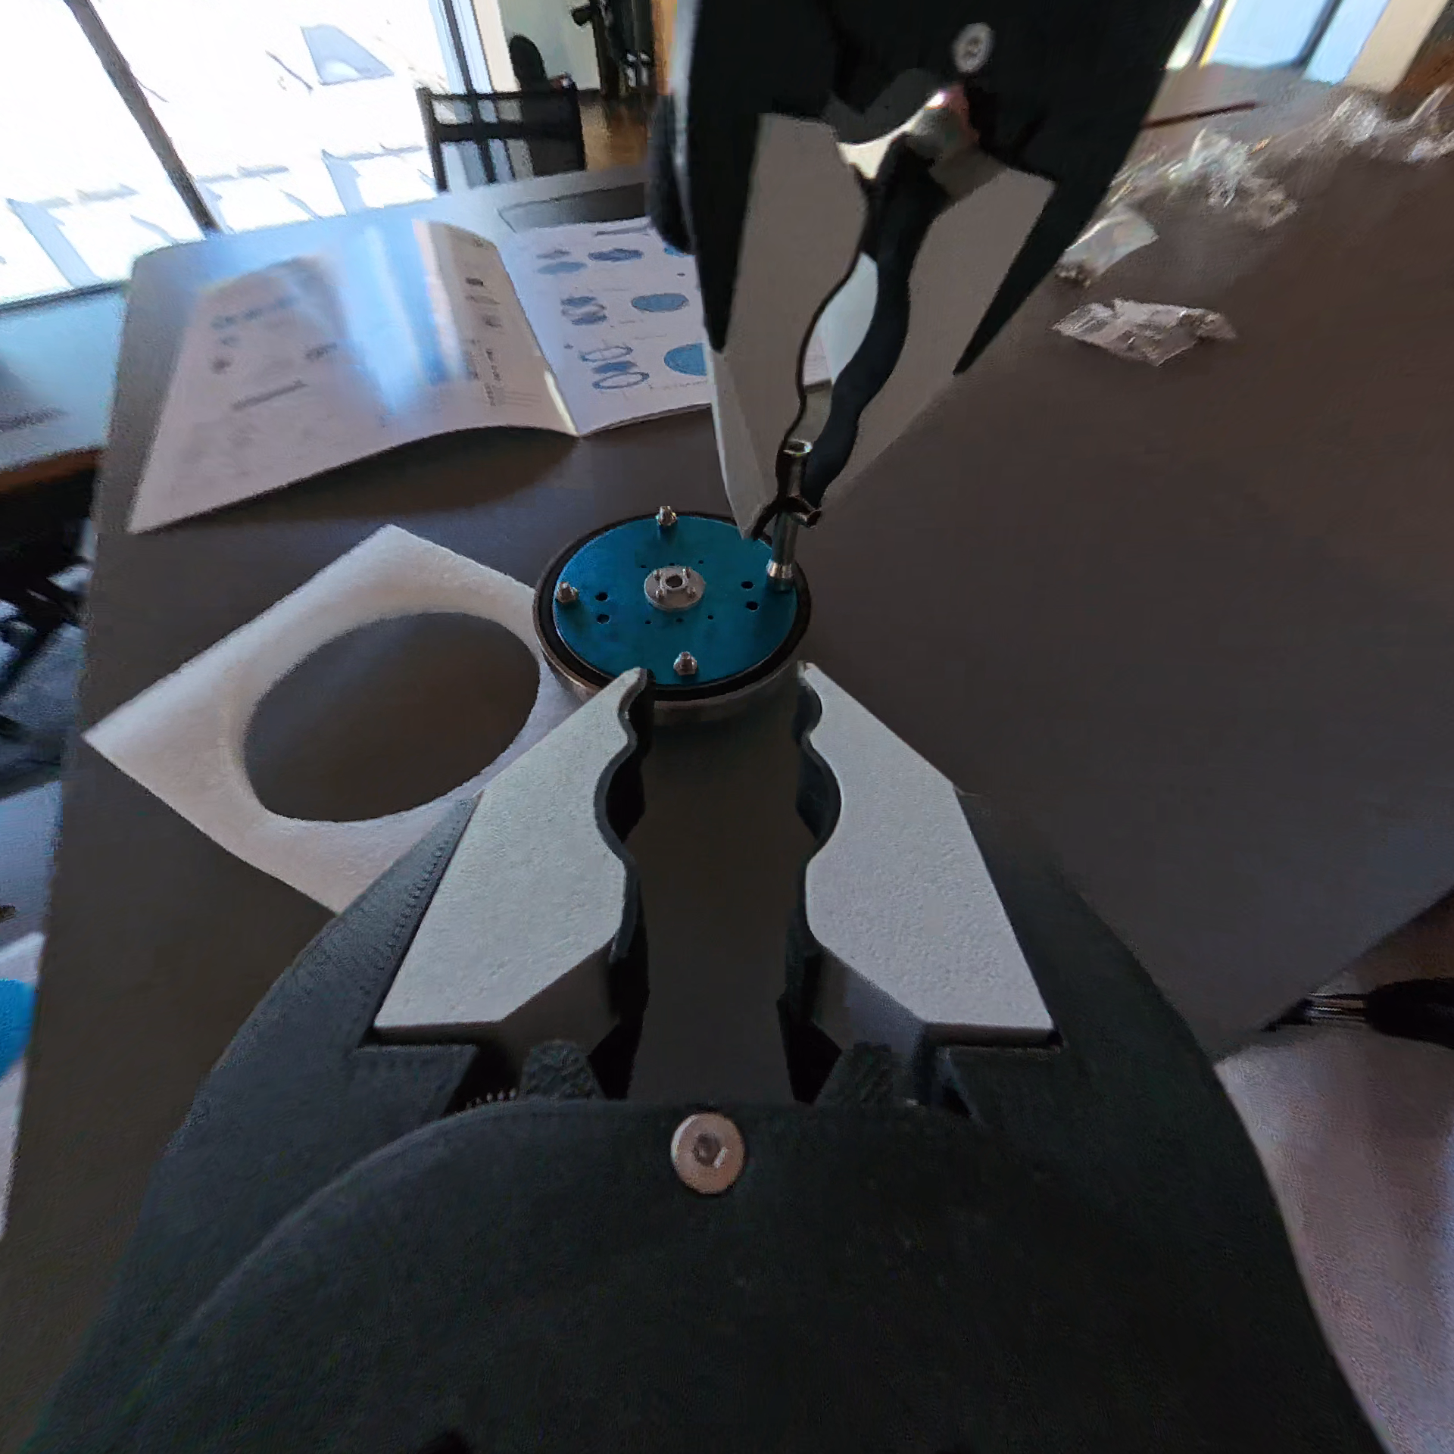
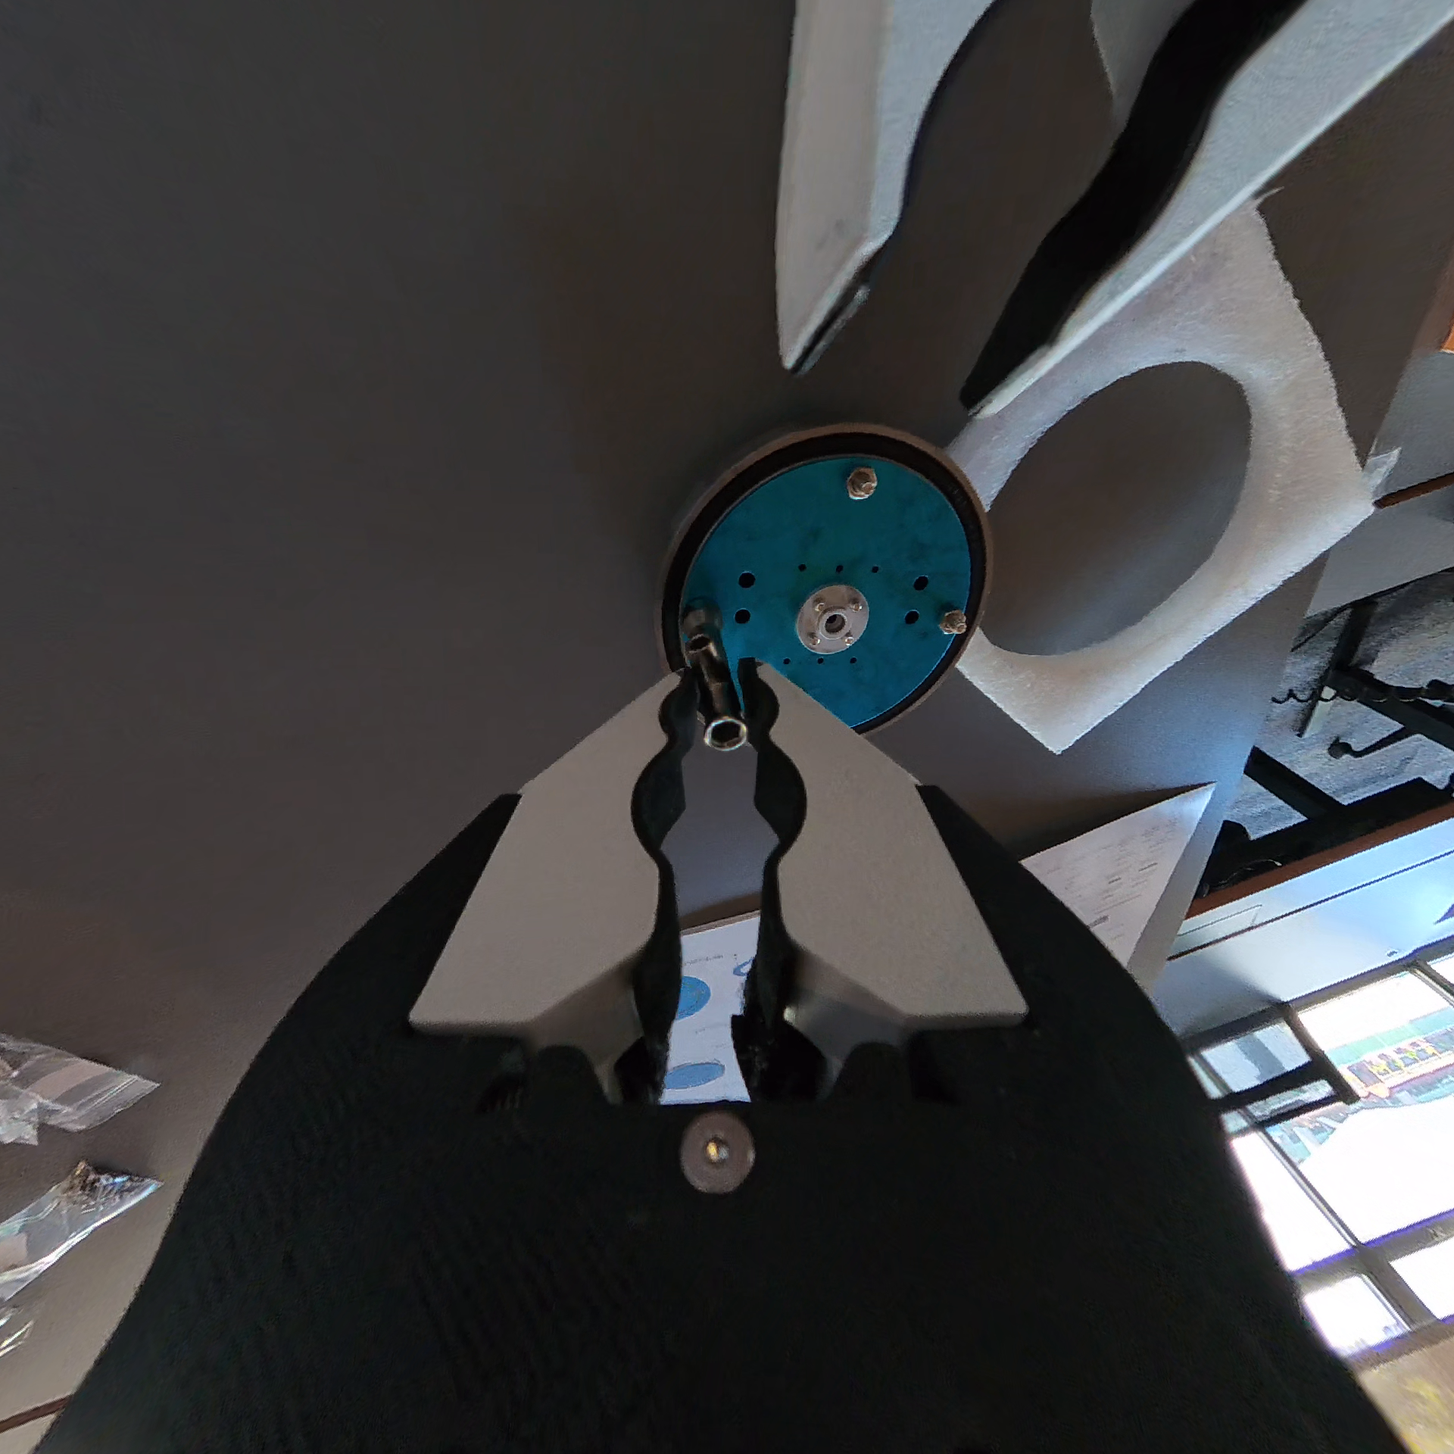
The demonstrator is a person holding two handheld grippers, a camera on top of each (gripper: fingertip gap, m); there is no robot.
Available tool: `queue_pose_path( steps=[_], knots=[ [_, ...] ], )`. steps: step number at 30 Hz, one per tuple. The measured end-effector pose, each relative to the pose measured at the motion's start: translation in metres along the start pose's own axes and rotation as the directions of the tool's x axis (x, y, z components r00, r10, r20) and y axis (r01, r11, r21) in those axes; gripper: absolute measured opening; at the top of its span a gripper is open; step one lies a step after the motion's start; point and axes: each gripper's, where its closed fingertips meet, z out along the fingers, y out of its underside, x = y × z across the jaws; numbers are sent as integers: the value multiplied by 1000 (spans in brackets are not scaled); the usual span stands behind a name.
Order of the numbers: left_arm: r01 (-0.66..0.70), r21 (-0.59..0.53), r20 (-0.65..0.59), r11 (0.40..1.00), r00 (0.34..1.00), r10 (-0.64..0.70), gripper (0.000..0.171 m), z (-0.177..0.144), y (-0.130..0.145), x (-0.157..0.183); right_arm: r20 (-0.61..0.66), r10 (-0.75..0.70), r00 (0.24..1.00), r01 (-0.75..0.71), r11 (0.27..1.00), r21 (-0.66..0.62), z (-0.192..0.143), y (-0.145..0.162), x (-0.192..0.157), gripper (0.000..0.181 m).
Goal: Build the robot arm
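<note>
A round metal part with a blue top plate (image 1: 677, 621) lies on the dark table (image 1: 1062, 629). Small studs stand on the plate and a silver hub sits at its centre. My right gripper (image 2: 716, 675) is shut on a slim silver standoff (image 2: 712, 692), whose lower end rests on the plate's edge (image 1: 780, 578). It enters the left wrist view from above (image 1: 775, 511). My left gripper (image 1: 724, 680) is open and empty, its tips at the plate's near rim. It shows at the top of the right wrist view (image 2: 885, 378), just beyond the blue plate (image 2: 865, 551).
A white foam sheet (image 1: 393, 574) with a round hole lies left of the part, also in the right wrist view (image 2: 1298, 378). An open booklet (image 1: 354, 354) lies behind it. Small clear plastic bags (image 1: 1141, 326) lie to the right. Chairs and windows are beyond the table. My hands' fingertips stand some 7 centimetres from each other.
</note>
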Motion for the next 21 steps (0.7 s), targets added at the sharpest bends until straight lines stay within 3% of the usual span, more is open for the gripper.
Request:
queue_pose_path(
  steps=[3, 13, 21],
  knots=[
    [-76, 6, 38, 997, 996, 75, 30, 5, -6, 4, 24, 17, 1000, -17, 1000, 10, -3, -2, -1, 13],
    [52, -42, -14, 998, 999, -53, 29, 12, 1, -1, 55, 45, 997, -45, 999, 9, -3, -4, -4, 19],
    [74, -38, -21, 997, 997, -74, 28, 11, 1, -3, 30, 39, 999, -40, 999, 9, -2, -7, -2, 9]
  ],
)
